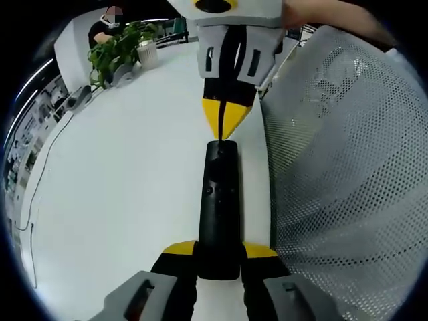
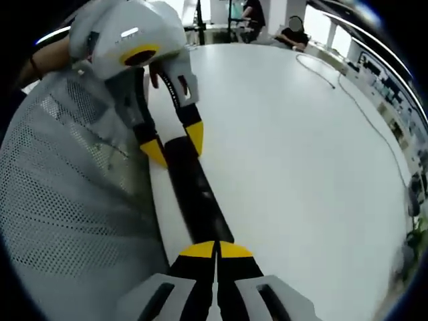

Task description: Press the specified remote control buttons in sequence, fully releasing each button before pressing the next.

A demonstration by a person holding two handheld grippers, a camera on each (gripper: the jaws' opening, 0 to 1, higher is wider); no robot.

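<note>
While left tool grips remote | right tool tip on it

Open-plan office with a large shared meeting table.

A long white tabletop carries a potted green plant and a trailing cable; a mesh-backed office chair stands beside it, people sit at the far end, and glazed partitions run behind.

The white surface lies open on one side of the remote. On its other side a mesh chair back crowds the edge. A potted plant and a thin cable sit well apart.
</note>
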